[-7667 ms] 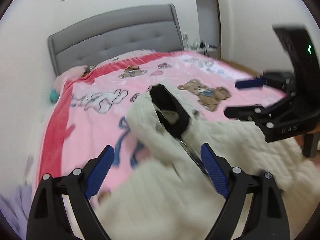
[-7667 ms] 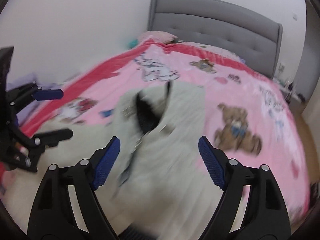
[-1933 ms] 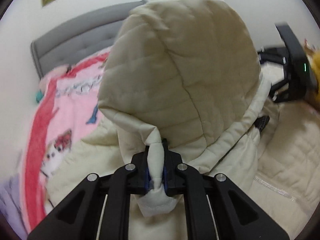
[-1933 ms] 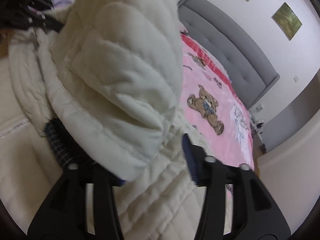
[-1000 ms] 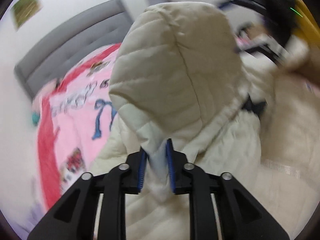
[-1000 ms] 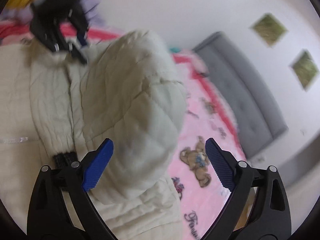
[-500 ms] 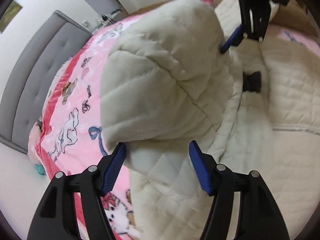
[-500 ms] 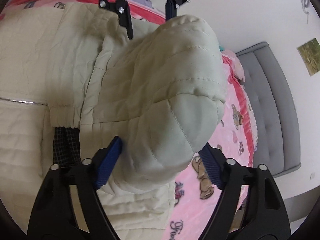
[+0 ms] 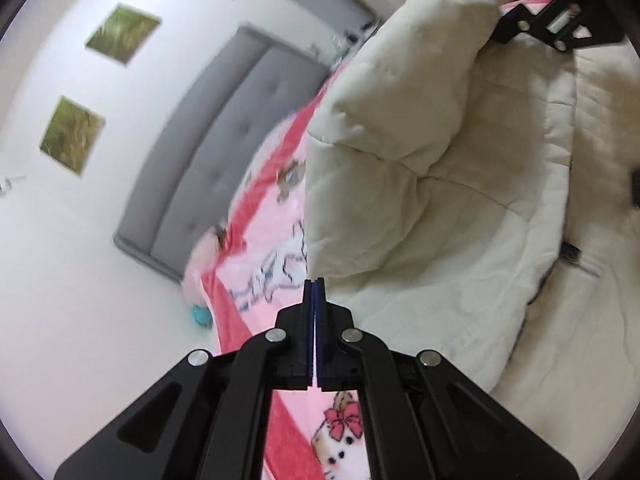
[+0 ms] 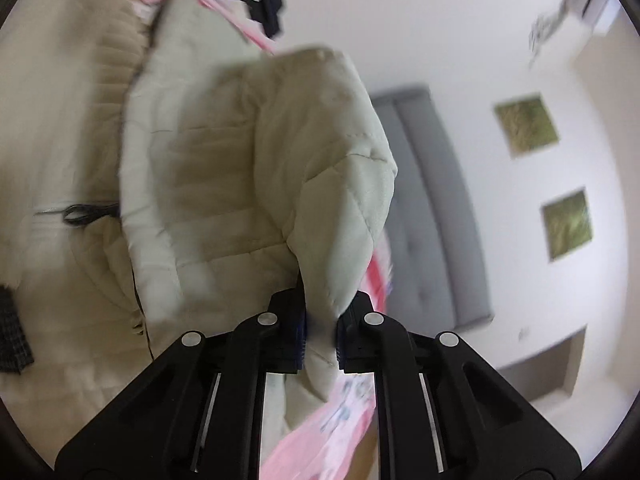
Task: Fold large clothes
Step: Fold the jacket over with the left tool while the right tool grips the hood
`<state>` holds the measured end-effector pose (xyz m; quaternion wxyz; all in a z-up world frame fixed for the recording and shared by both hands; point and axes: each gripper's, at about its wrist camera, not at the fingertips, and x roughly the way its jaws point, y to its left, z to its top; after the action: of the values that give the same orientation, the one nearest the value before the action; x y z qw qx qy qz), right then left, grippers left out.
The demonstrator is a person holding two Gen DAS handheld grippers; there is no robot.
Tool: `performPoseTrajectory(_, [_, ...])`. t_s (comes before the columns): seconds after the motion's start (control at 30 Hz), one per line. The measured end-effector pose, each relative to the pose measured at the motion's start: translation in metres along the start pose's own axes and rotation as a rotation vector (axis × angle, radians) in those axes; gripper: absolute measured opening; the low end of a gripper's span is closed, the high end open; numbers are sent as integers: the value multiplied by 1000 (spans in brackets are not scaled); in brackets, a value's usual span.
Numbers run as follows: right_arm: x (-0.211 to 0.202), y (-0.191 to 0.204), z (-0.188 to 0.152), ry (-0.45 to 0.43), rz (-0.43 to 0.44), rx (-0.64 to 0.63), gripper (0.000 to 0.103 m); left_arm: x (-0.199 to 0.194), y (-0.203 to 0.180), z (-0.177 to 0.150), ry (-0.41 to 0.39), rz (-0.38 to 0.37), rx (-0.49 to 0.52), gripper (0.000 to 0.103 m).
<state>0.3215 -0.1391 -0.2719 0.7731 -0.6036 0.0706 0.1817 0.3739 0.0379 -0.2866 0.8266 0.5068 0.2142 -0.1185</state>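
Observation:
A cream quilted hooded coat [image 9: 500, 220] lies on a pink cartoon-print bedspread [image 9: 280, 256]. Its hood [image 9: 400, 112] stands puffed up at the near end. My left gripper [image 9: 315, 282] is shut with nothing between its pads, its tip just below the hood's lower edge. My right gripper [image 10: 320, 320] is shut on the lower corner of the hood [image 10: 332, 208]. The right gripper's body also shows at the top right of the left wrist view [image 9: 548, 12]. A dark checked lining [image 10: 12, 332] shows at the coat's edge.
A grey padded headboard [image 9: 224, 152] stands against a white wall with two green pictures [image 9: 72, 136]. The bedspread has a red border [image 9: 236, 324]. A teal object [image 9: 200, 316] lies beside the bed. The coat's body [image 10: 48, 112] spreads across the bed.
Both grippers were open around the hood half a second ago. Now the left has shut empty below the hood's edge and the right has shut on the hood's corner. Both views have swung round.

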Motion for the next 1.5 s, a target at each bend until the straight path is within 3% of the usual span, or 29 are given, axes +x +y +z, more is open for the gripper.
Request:
performPoseTrajectory(0.13, [-52,48,-25,-80,163,-83,10,-45,-53,-44,-68,-110,154,1])
performPoseTrajectory(0.2, [-79,72,-37,-101,208,-119,10,-67,-72,-61,-88,-175,164,1])
performPoseTrajectory(0.3, [-101,86,-43,-96,207,-109,10,-96,-97,-73,-120,-244,178,1])
performPoseTrajectory(0.4, [-93,85,-47,-53,201,-78,12,-105,-127,-82,-108,-301,231,1])
performPoseTrajectory(0.5, [-88,79,-38,-31,209,-68,34,-102,-124,-82,-86,-272,169,2])
performPoseTrajectory(0.53, [-98,78,-34,-42,212,-64,42,-97,-115,-78,-60,-247,120,5])
performPoseTrajectory(0.6, [-100,75,-29,-48,218,-68,52,-87,-95,-73,-39,-201,43,27])
performPoseTrajectory(0.63, [-99,75,-27,-44,220,-70,57,-78,-80,-72,-34,-183,3,43])
performPoseTrajectory(0.67, [-97,75,-26,-30,234,-70,58,-71,-71,-70,-23,-192,-18,52])
performPoseTrajectory(0.8, [-80,74,-42,44,295,-14,72,-42,-53,-68,54,-365,-85,57])
performPoseTrajectory(0.93, [-65,71,-62,114,367,53,72,-13,-59,-66,101,-402,-55,61])
performPoseTrajectory(1.0, [-50,74,-66,160,405,62,66,5,-56,-65,137,-423,-117,68])
performPoseTrajectory(1.03, [-45,75,-66,176,425,65,50,9,-52,-64,145,-437,-140,68])
performPoseTrajectory(1.07, [-36,77,-64,189,449,70,41,8,-53,-64,144,-445,-154,67])
performPoseTrajectory(1.1, [-33,78,-64,195,445,69,20,7,-55,-64,129,-440,-158,60])
performPoseTrajectory(1.13, [-30,78,-63,202,424,69,15,8,-55,-64,124,-444,-149,36])
performPoseTrajectory(1.2, [-25,79,-63,199,361,44,11,7,-69,-64,109,-377,-57,18])
performPoseTrajectory(1.27, [-23,80,-61,182,263,-26,10,1,-92,-62,51,-208,133,10])
performPoseTrajectory(1.33, [-20,75,-59,145,140,-69,10,-1,-96,-64,-17,-46,209,10])
performPoseTrajectory(1.4, [-16,72,-60,129,46,-88,10,-2,-93,-69,-64,55,234,9])
performPoseTrajectory(1.5, [-14,90,-67,145,67,-143,10,-5,-110,-81,-55,-20,320,10])
